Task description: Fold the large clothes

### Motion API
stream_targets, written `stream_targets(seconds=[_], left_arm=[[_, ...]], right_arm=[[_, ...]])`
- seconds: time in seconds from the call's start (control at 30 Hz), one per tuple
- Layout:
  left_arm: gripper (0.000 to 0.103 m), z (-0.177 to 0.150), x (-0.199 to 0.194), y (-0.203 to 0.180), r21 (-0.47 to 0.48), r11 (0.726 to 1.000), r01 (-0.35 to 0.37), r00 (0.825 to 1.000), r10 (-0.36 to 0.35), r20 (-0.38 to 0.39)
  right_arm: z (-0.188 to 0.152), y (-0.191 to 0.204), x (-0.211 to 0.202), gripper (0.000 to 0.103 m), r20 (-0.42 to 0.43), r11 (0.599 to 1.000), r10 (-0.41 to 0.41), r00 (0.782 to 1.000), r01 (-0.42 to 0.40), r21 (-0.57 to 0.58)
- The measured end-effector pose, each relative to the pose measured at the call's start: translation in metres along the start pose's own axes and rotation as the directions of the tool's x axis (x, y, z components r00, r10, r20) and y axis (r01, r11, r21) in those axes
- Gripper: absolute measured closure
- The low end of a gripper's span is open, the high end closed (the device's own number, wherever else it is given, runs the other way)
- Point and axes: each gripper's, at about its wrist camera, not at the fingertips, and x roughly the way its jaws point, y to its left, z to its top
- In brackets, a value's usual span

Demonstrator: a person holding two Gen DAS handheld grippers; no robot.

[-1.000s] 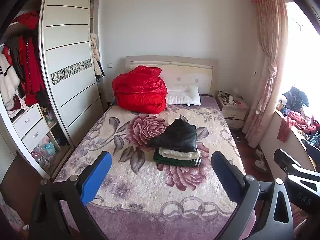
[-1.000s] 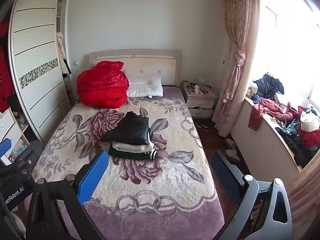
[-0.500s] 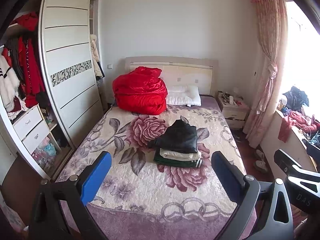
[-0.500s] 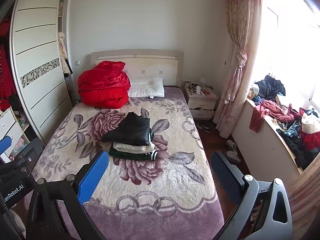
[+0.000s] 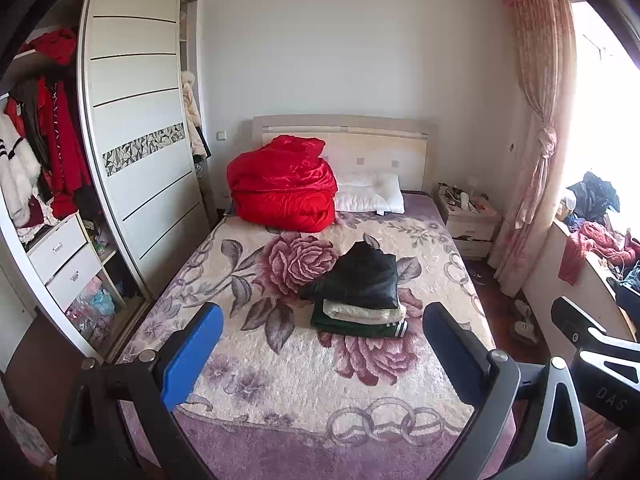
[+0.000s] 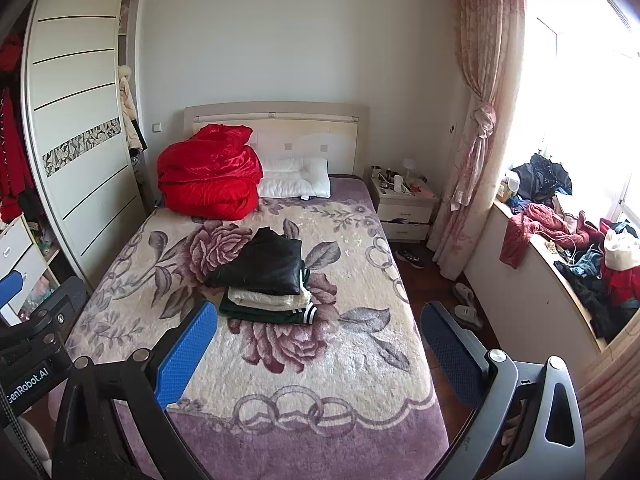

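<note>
my left gripper (image 5: pixel 322 354) and my right gripper (image 6: pixel 318 350) are both spread wide, holding nothing, above the bed (image 5: pixel 304 392) foot. three folded clothes (image 5: pixel 360 300) lie stacked mid-bed.

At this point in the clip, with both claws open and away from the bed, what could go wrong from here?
1. The stack of folded clothes looks uneven: the black jacket on top overhangs at an angle, so adding another garment may topple it.
2. Unfolded clothes lie heaped on the window ledge; pulling one out might drag its neighbours to the floor.
3. The left claw and right claw are close together, so a turn could knock them together.
</note>
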Motion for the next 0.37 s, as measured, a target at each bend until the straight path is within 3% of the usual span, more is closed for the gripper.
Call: stream_targets(seconds=[0.37], left_arm=[[0.001,0.0053,0.0025,0.0072,0.019,1.000,0.004,1.000,-0.005,0.009]], right_arm=[[0.0008,0.0008,-0.0008,0.000,0.002,1.000,0.001,1.000,-0.001,0.000]])
